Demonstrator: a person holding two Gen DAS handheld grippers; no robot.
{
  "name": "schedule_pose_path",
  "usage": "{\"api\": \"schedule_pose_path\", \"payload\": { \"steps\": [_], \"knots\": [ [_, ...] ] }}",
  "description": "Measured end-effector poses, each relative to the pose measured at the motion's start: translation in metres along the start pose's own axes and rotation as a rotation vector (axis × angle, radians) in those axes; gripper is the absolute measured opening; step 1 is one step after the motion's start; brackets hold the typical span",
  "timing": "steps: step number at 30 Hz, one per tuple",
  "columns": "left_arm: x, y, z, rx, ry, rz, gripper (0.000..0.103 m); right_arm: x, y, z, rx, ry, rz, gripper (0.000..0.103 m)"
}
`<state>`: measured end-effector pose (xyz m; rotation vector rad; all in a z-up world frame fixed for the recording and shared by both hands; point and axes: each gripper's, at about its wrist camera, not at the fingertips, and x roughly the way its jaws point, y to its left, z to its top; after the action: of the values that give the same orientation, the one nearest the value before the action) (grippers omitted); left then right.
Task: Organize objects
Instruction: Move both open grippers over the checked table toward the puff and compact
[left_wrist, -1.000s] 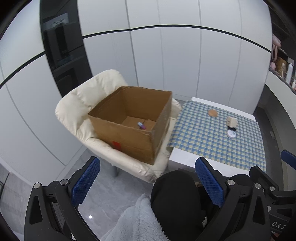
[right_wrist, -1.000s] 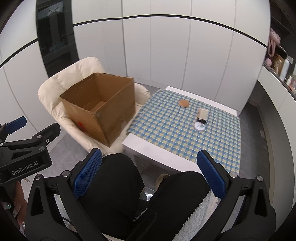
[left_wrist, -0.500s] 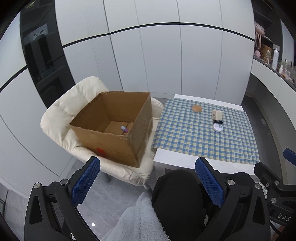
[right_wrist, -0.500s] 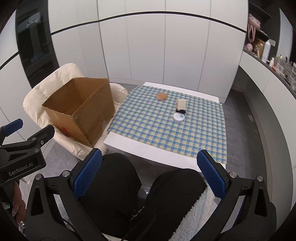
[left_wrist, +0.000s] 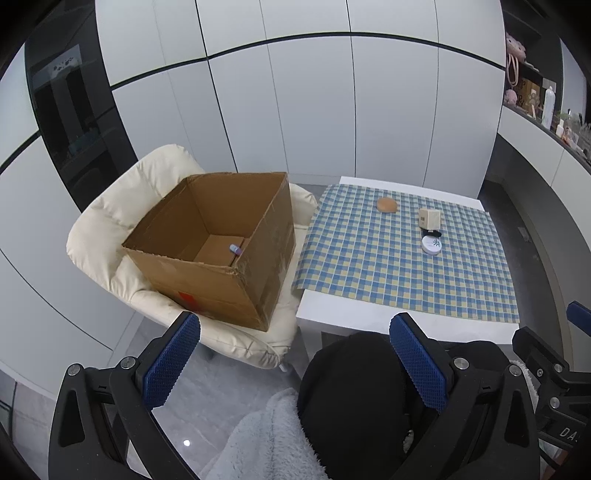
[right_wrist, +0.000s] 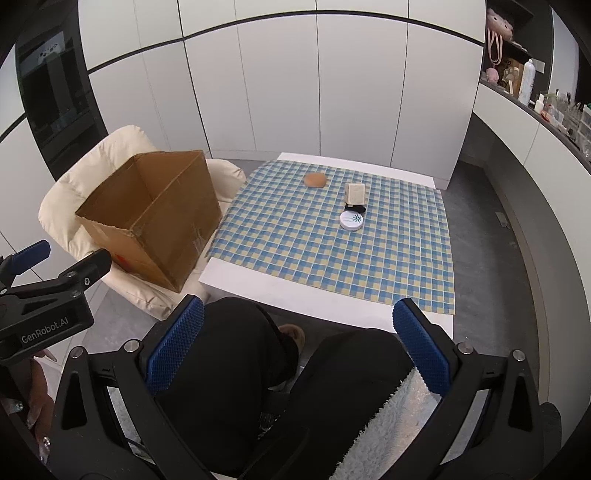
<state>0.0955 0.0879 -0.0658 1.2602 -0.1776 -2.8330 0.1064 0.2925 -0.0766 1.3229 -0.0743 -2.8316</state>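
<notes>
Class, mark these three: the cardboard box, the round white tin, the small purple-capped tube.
cardboard box (left_wrist: 229, 291), left wrist view, front outer wall
round white tin (right_wrist: 351, 220), right wrist view, lid centre
purple-capped tube (left_wrist: 235, 249), left wrist view, its middle

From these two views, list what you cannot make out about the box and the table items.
- Cardboard box floor: the near wall hides most of it in the left wrist view; the right wrist view shows no floor.
- Small tube in the box: too small to identify.
- Black item between the beige carton and round tin: mostly hidden by both.
- Tin's label: too small to read.
</notes>
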Motion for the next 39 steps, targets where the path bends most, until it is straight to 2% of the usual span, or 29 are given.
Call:
{"api": "schedule_pose_path", "payload": {
  "steps": [11, 24, 39],
  "knots": [
    [0.034, -0.013, 0.015, 0.022, 0.024, -0.019, 0.102, 0.034, -0.018, 0.005, 0.041, 0.045, -0.018, 0.103],
    [0.089, -0.023, 0.056, 0.002, 0.047, -0.049, 0.102, 0.098, -0.039, 0.037, 0.084, 0.097, -0.039, 0.103],
    [0.190, -0.052, 0.093, 0.017, 0.129, -0.070, 0.102, 0.198, -0.076, 0.068, 0.142, 0.194, -0.085, 0.103]
  ]
}}
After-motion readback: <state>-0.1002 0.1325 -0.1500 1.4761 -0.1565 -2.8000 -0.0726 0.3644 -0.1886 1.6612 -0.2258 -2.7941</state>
